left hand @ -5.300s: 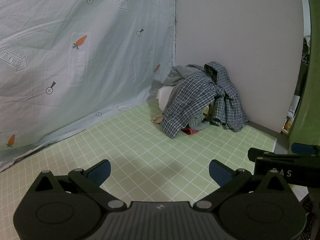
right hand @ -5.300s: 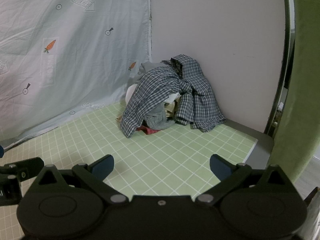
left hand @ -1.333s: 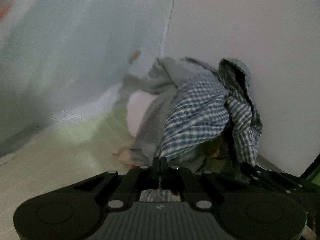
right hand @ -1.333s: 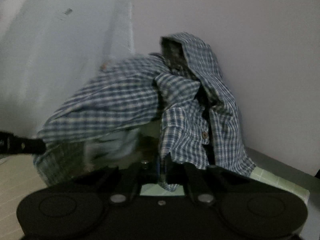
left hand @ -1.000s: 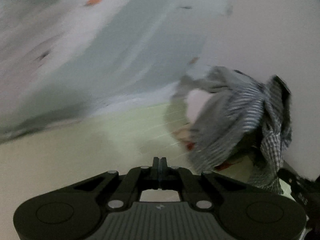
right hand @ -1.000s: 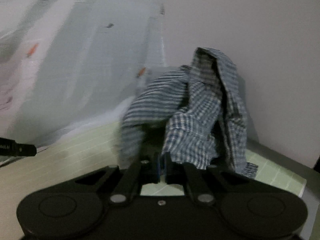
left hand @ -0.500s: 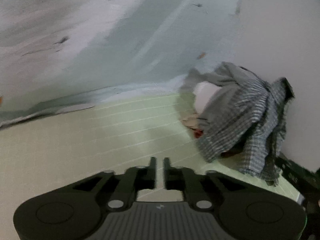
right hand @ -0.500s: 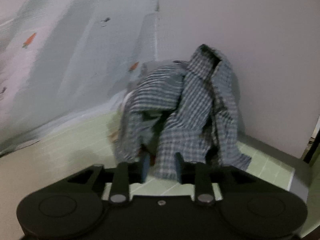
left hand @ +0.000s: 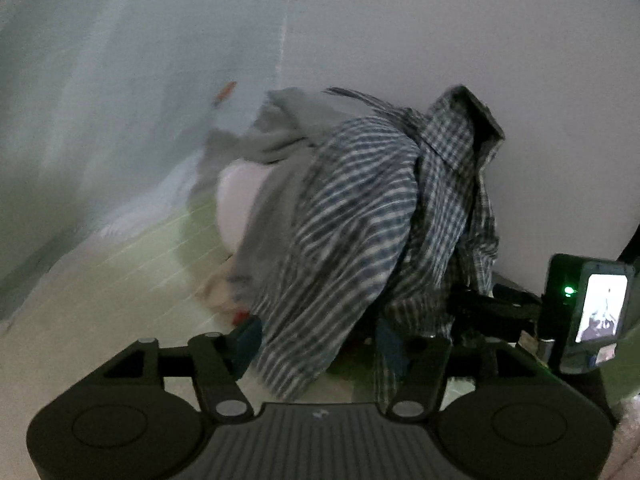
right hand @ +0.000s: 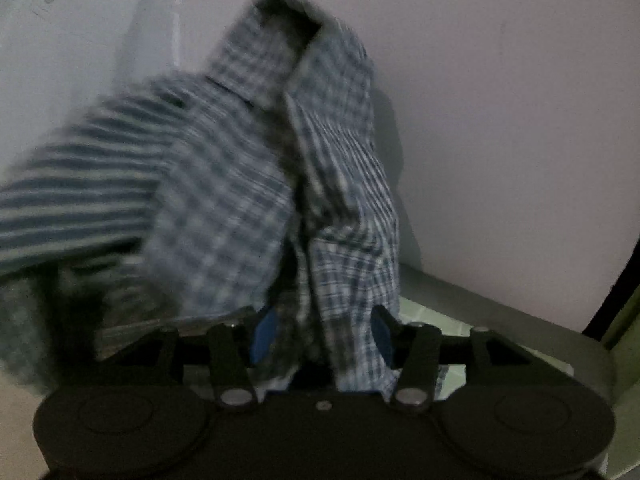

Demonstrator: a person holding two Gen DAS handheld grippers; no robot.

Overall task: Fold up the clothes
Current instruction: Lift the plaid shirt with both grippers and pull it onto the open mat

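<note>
Both tongs have closed in on the blue-and-white checked cotton shirt [right hand: 248,184], the left tongs [left hand: 316,340] and right tongs [right hand: 320,334] opening astride its hanging hems, right nearer.

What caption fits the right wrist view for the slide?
Right gripper opening around the hanging hem of a blue plaid shirt heaped against the wall.

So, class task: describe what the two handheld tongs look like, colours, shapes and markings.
Both the left tongs and right tongs are matte black, with round discs either side, silver pivot bolts, angular linkage arms and blue pads. The left body has a ribbed grey centre plate.
</note>
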